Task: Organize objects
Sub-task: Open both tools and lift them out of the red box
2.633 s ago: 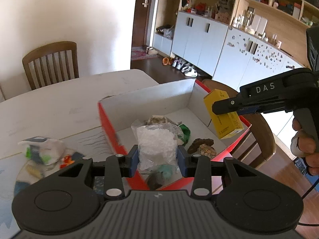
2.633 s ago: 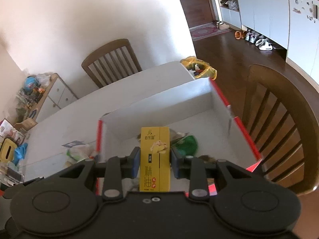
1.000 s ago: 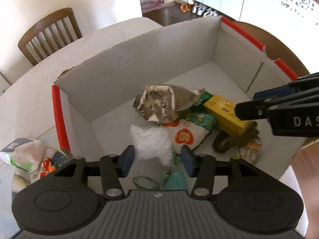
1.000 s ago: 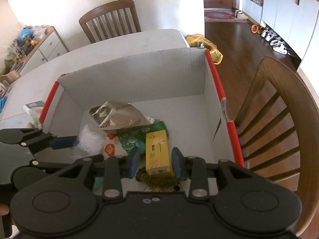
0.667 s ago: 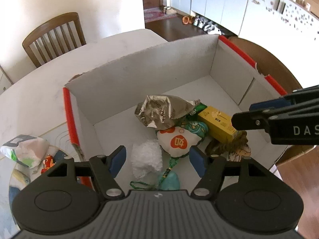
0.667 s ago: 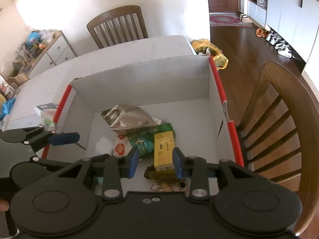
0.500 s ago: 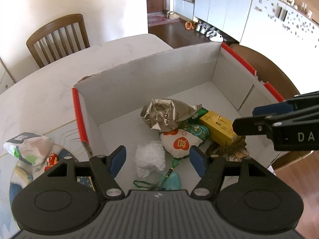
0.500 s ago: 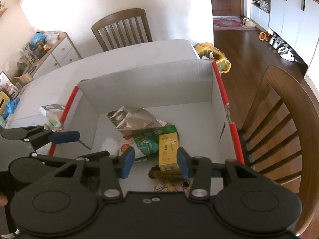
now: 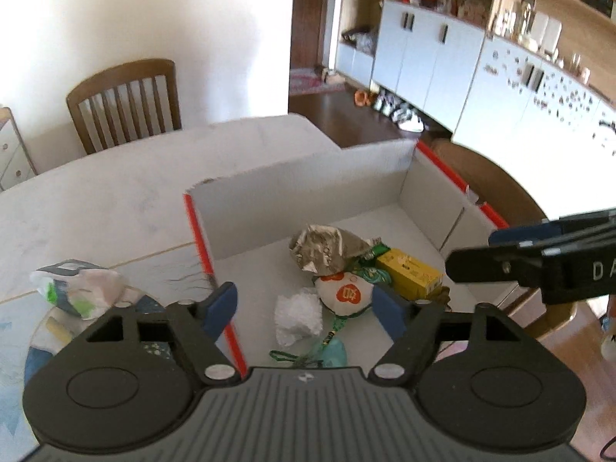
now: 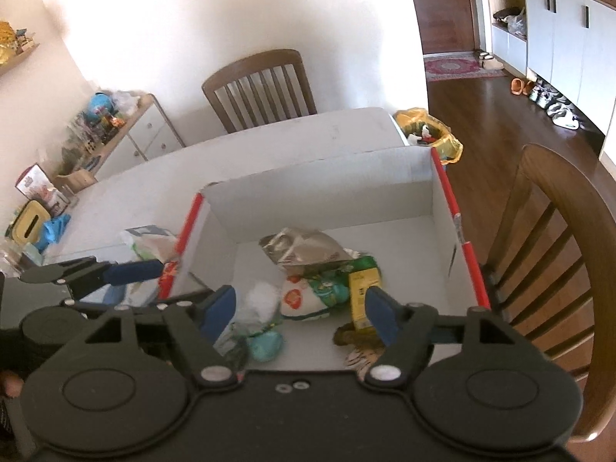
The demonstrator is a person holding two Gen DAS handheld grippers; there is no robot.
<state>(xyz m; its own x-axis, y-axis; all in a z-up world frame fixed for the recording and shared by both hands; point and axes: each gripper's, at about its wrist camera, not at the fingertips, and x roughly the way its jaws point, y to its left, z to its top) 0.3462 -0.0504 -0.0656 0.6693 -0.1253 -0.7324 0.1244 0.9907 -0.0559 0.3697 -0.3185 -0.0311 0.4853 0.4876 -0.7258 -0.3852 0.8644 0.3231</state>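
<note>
Change since earlier: your left gripper (image 9: 304, 306) let go of the white crinkled bag (image 9: 298, 319), which now lies on the box floor; your right gripper (image 10: 300, 306) released the yellow carton (image 10: 362, 294), now lying among the other items. Both views sit higher above the box than before.
Left gripper: jaws opening, spread wide, nothing between the pads; it hovers over the near left part of the box.
Right gripper: jaws opening, wide apart, holding nothing; the carton lies below, just inside its right finger as your right wrist camera sees it.
Box: white cardboard box (image 9: 308, 177) with red edges, open-topped, standing on the surface.
Contents: silver foil pouch (image 9: 327, 248), a white pouch with an orange emblem (image 9: 344, 294), a green packet (image 10: 335, 275), a teal item on a green cord (image 9: 333, 352), and a brown item under the carton's near end.
Surface: pale marbled surface (image 9: 96, 208); a crumpled white-and-green packet (image 9: 77, 290) lies on it just outside the box's left wall.
Room: two wooden chairs (image 10: 261, 88), one at the far side and one beside the box's right wall; white cabinets, dark wood floor, a yellow bag on the floor, a low cluttered shelf unit.
Writing: white letters "DA" show on the right gripper body in your left view; the pouch emblem and the carton print are too small to read.
</note>
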